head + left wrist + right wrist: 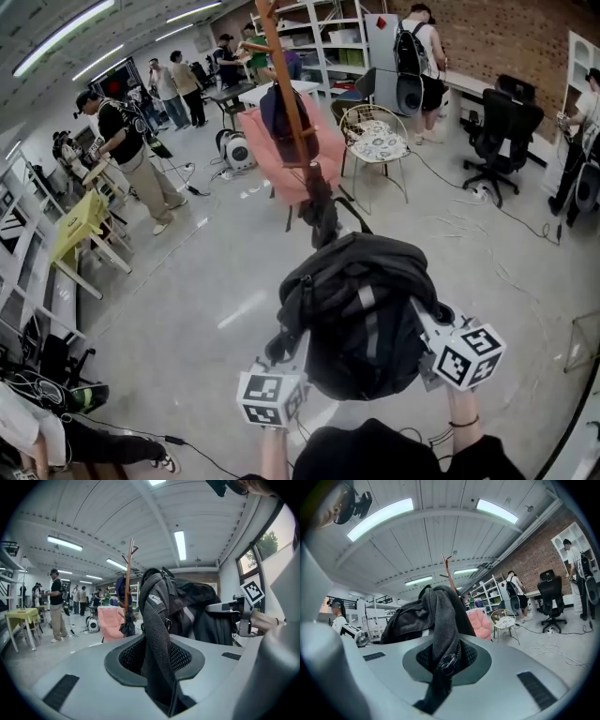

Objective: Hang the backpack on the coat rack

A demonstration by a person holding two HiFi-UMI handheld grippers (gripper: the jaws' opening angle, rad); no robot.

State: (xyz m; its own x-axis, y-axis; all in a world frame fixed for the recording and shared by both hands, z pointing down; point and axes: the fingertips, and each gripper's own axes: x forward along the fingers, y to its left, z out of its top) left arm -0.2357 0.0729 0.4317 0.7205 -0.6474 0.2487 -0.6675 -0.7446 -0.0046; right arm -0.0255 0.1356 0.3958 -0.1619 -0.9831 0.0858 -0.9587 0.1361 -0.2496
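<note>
Carrying the black fabric backpack (361, 314), we clamp left gripper (159, 667) and right gripper (443, 667) on its mesh shoulder straps (157, 620), short of the brown wooden coat rack (284, 94); next, presumably, lift a loop over a peg (136, 549).

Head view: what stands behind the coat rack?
A pink armchair stands right behind the pole of the coat rack. The held backpack covers the rack's foot, so what lies on the floor around it cannot be seen.
</note>
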